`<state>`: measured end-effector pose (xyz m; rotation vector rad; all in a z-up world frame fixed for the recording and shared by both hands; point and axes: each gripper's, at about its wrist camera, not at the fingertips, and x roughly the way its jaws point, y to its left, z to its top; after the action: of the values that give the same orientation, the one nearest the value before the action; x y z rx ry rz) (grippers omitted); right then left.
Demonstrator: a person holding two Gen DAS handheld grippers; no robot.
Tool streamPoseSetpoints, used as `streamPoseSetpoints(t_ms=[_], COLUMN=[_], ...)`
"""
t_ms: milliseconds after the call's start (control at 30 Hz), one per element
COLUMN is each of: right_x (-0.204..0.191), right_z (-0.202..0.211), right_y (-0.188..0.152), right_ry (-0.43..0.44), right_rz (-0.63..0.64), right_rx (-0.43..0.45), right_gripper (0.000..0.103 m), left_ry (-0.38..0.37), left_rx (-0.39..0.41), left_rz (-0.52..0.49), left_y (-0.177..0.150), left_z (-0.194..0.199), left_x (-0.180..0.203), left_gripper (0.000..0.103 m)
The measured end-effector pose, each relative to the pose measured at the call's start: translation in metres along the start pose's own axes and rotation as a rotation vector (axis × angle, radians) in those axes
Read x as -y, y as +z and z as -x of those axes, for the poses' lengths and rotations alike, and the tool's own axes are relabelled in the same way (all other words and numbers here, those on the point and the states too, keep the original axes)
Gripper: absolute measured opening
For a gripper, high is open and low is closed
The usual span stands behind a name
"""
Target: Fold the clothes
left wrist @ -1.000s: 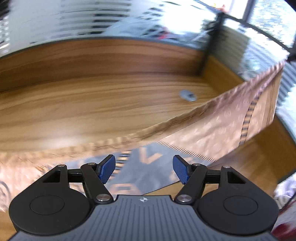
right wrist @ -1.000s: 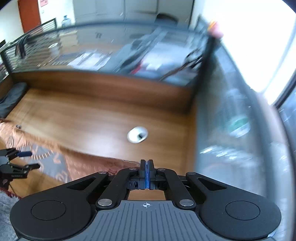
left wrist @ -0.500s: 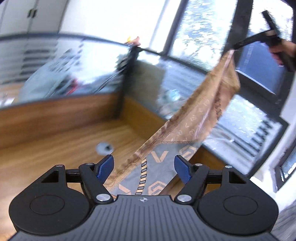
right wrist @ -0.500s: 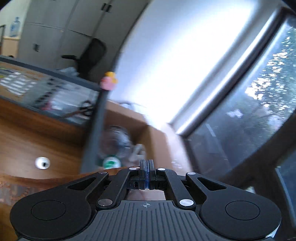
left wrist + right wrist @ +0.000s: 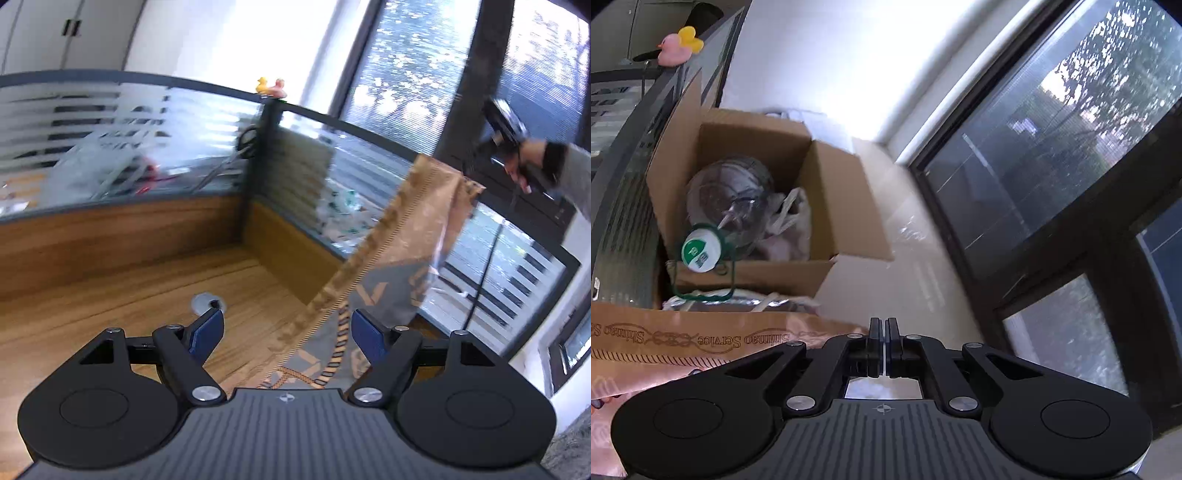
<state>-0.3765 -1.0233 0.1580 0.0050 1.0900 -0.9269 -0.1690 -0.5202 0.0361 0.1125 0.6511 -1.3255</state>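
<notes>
The right gripper (image 5: 885,349) is pressed closed, seemingly pinching a corner of the brown patterned scarf (image 5: 402,254), though the contact is hidden. The cloth hangs stretched from it down between the wide-apart fingers of the left gripper (image 5: 288,332), which grasps nothing, above the wooden counter (image 5: 110,317).

Scarf lifted off the wooden tabletop (image 5: 110,314)

The left tongs (image 5: 288,330) stand open around the brown scarf (image 5: 399,258), which rises slantwise to the right tongs (image 5: 476,162), held in a hand (image 5: 532,162).
</notes>
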Motion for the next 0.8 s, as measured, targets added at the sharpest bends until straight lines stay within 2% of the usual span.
streamPoseSetpoints(t_ms=[100,233,433,533,800], right_x=[-0.015,-0.028,-0.026,-0.026,-0.042], right_z=[-0.013,-0.002,0.049,0.075,0.14], right_y=[-0.011,-0.007,-0.011,-0.019,-0.027], right_ry=[0.094,0.176,0.325,0.382,0.431], right_rz=[-0.024,-0.056,-0.129,-0.152,-0.139], right_rx=[-0.029,-0.016,0.049,0.073,0.17], right_gripper=[0.006,0.015,0.022,0.022,0.023], left_ry=[0.033,0.065,0.095,0.108,0.164], left_rx=[-0.012,-0.033,-0.06,-0.06,-0.05], left_rz=[0.019,0.034,0.055,0.06,0.09], left_y=[-0.002,-0.013,-0.025,-0.029,-0.043], left_z=[0.002,0.01,0.02,0.026,0.054], left_x=[-0.01,-0.018,-0.029,-0.034,-0.049], left_gripper=[0.082,0.082,0.082,0.082,0.082])
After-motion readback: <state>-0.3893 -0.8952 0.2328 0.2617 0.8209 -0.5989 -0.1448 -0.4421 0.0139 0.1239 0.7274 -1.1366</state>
